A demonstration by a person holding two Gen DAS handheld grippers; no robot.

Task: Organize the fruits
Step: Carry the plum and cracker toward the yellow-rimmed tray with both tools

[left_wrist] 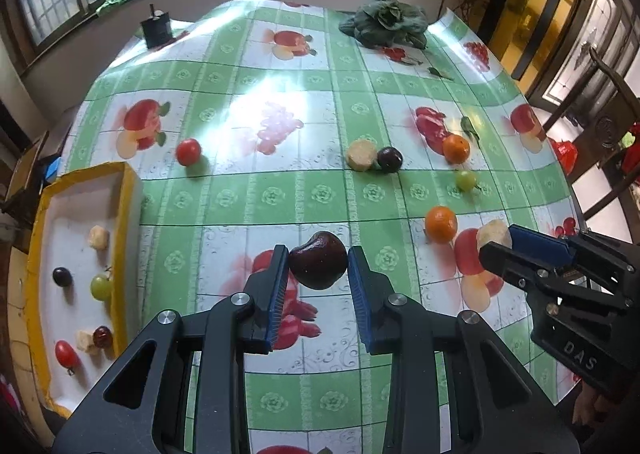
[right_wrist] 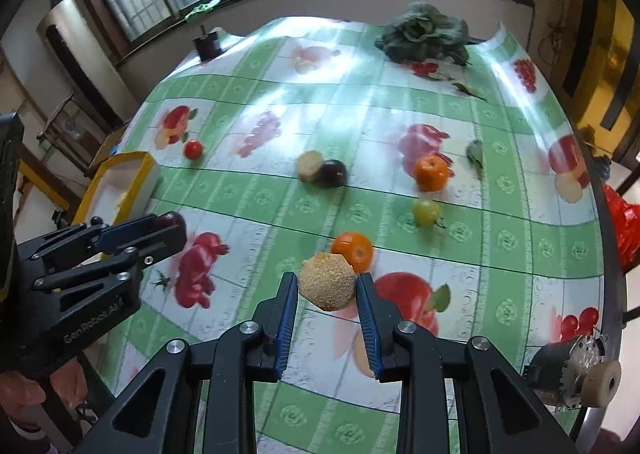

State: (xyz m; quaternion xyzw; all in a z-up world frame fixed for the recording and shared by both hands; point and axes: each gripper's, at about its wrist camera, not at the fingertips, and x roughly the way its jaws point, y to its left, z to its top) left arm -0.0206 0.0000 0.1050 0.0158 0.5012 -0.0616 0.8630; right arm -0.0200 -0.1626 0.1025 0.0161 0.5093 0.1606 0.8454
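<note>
My left gripper [left_wrist: 318, 260] is shut on a dark red plum [left_wrist: 319, 260] and holds it above the table. My right gripper [right_wrist: 327, 286] is shut on a tan, rough-cut fruit piece [right_wrist: 327, 281]; it also shows in the left wrist view [left_wrist: 494, 236]. A yellow-rimmed white tray [left_wrist: 128, 213] at the left holds several small fruits. On the tablecloth lie a tomato [left_wrist: 188, 151], a tan piece [left_wrist: 361, 155] touching a dark plum [left_wrist: 390, 159], two oranges [left_wrist: 441, 223] [left_wrist: 456, 148] and a green grape [left_wrist: 466, 179].
A leafy green vegetable [left_wrist: 386, 19] lies at the far edge of the table. A small black box [left_wrist: 157, 29] stands at the far left. A chair [left_wrist: 608, 125] stands to the right. The tablecloth is printed with fruit pictures.
</note>
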